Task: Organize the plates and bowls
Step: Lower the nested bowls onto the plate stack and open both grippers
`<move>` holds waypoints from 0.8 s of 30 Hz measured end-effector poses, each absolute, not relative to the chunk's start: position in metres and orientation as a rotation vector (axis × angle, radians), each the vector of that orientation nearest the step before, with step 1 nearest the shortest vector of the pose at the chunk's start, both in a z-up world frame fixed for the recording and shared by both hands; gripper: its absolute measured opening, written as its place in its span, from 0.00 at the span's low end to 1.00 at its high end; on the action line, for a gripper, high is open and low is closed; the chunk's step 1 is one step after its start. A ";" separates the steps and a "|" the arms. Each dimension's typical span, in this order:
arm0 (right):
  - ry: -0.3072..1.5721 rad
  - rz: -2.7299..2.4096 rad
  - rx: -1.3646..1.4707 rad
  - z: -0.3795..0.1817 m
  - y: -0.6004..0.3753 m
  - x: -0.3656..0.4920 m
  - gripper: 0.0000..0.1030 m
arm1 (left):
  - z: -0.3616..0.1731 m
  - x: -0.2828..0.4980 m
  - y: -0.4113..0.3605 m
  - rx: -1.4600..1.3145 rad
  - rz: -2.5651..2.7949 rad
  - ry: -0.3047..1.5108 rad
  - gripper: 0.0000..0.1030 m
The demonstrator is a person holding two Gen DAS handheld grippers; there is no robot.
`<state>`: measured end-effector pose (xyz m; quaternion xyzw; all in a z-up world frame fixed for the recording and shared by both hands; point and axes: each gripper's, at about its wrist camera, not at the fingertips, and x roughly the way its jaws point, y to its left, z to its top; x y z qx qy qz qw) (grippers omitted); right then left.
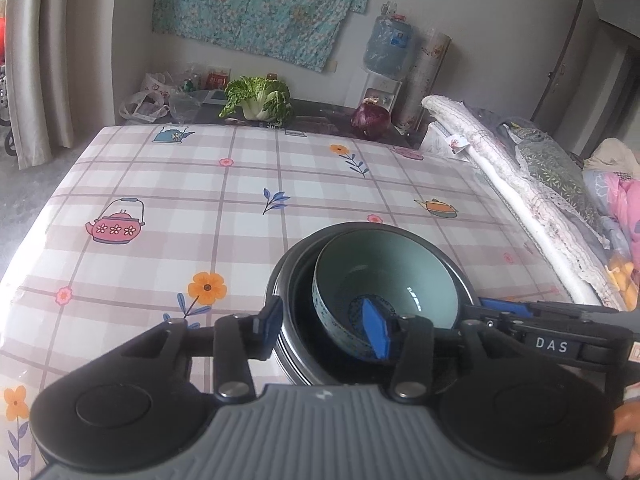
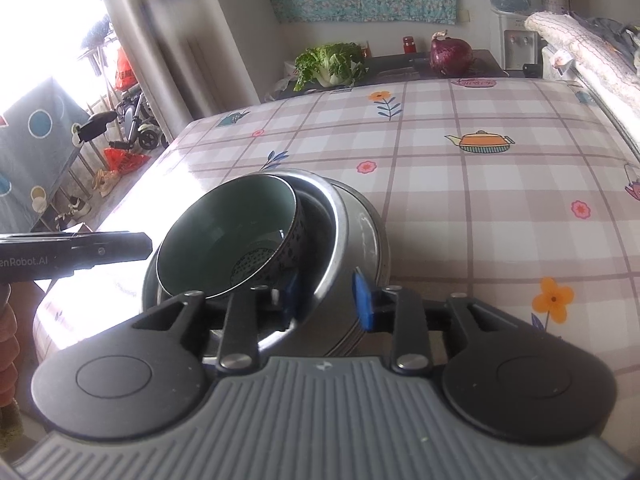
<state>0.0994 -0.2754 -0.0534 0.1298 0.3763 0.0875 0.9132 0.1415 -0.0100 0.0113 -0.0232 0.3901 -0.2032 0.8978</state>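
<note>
At the near edge of the checked tablecloth (image 1: 168, 208), a green ceramic bowl (image 1: 384, 276) lies tilted inside a steel bowl (image 2: 360, 232), nested for stacking. Both rims are straddled by the left gripper (image 1: 324, 328), spread wide. The steel rim is straddled by the right gripper (image 2: 326, 294), partly parted, as if steadied.

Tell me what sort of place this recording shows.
Probably a lived-in home room, not a lab: a table under a teapot-print cloth, a cabbage and onion behind it, a water dispenser, and bedding alongside.
</note>
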 end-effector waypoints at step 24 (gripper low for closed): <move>0.694 0.130 0.417 -0.045 -0.301 0.042 0.73 | -0.041 0.050 0.030 0.012 -0.102 0.644 0.76</move>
